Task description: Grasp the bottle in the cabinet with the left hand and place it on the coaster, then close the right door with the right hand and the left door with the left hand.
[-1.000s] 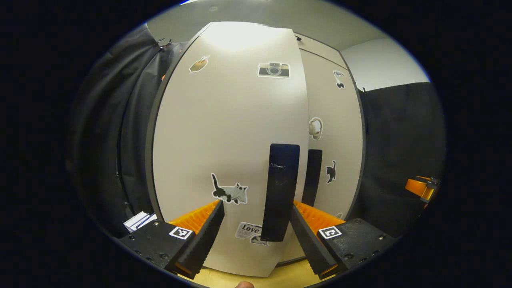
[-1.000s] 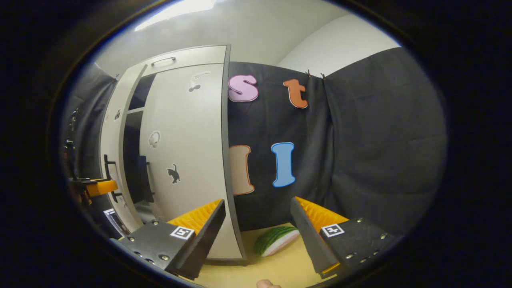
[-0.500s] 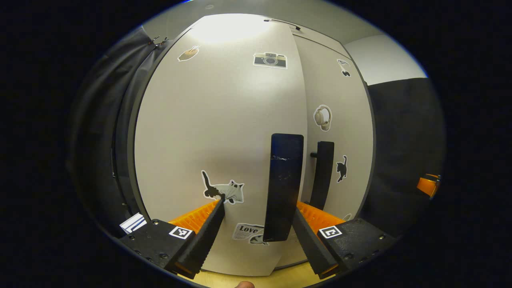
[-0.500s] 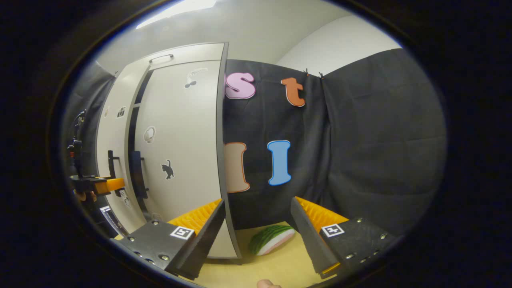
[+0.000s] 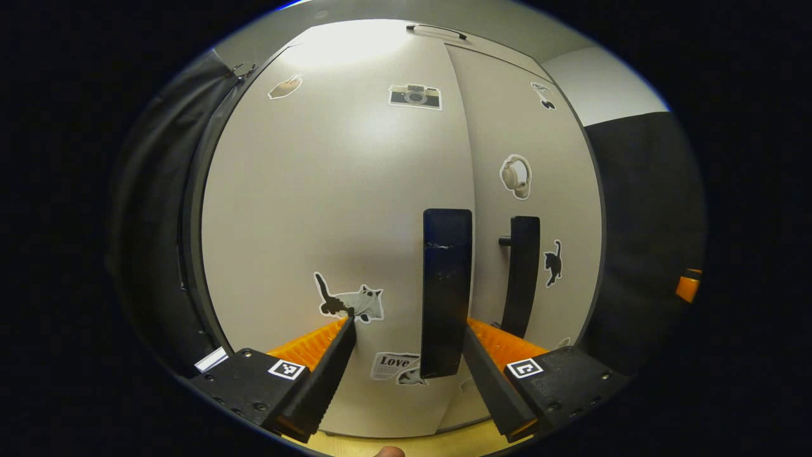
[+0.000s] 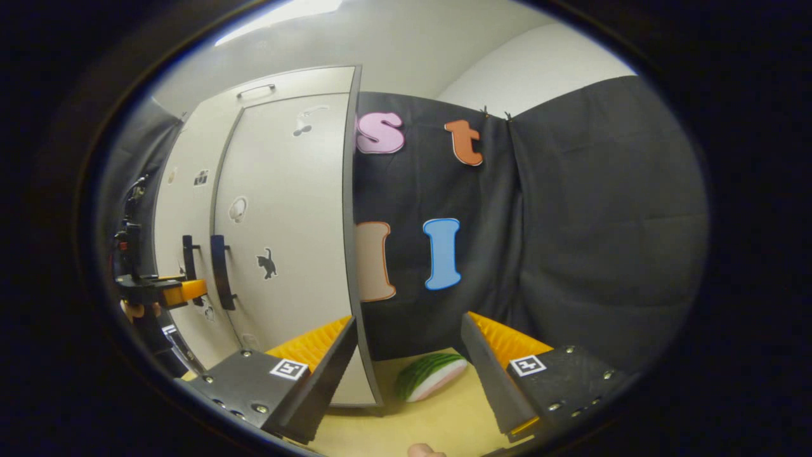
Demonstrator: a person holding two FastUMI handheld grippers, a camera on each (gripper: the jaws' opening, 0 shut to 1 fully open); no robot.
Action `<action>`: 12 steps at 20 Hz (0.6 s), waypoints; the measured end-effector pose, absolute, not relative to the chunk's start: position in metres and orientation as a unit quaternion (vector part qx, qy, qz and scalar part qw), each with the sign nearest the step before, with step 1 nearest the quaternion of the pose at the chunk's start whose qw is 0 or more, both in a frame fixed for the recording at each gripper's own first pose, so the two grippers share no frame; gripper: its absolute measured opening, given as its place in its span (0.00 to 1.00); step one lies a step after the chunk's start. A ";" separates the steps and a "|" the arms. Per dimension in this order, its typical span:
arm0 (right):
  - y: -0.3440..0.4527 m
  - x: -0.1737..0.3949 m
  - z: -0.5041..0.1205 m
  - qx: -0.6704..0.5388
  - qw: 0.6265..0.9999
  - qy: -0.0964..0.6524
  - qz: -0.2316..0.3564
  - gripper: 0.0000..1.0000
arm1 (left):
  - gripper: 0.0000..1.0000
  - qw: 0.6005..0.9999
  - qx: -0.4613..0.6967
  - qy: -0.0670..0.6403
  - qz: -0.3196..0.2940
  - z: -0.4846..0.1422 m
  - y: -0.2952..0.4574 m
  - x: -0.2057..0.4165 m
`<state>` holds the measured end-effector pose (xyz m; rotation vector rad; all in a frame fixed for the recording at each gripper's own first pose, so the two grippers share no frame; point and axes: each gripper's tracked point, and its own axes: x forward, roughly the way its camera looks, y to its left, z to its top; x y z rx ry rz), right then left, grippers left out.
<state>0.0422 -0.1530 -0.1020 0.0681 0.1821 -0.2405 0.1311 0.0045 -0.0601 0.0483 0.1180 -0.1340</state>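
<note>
Grey laminate covered the cabinet, and both of its doors lay flush with its front. In the left gripper view the left door stood straight ahead, its black handle rising between the fingers of the left gripper. The jaws were spread wide, one finger on each side of that handle (whether the right-hand finger touched the handle I could not tell). Beside that handle hung the right door's handle on the right door. Stickers dotted the cabinet: a camera near the top of the left door, a cat to the left of the handle, and a small black cat on the right door.

In the right gripper view the cabinet sat to the left, with the right gripper held off its right edge, jaws spread and pinching nothing. A watermelon-slice toy lay on the wooden desk just right of the cabinet's foot. The left gripper showed at the cabinet's handles, far to the left. The bottle and coaster were not visible in these views.
</note>
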 end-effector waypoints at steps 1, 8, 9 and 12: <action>-0.153 0.041 -0.101 0.033 0.988 0.090 -0.119 1.00 | 0.99 0.996 0.025 0.059 -0.066 -0.060 0.004 0.132; -0.136 0.029 -0.063 0.030 0.992 0.073 -0.096 1.00 | 0.99 0.997 0.026 0.056 -0.049 -0.028 0.000 0.088; -0.130 0.025 -0.049 0.031 0.993 0.065 -0.089 1.00 | 0.99 0.997 0.024 0.054 -0.048 -0.015 -0.003 0.068; -0.119 0.019 -0.002 0.032 0.996 0.036 -0.074 1.00 | 0.99 0.998 0.025 0.038 -0.048 0.032 -0.013 0.017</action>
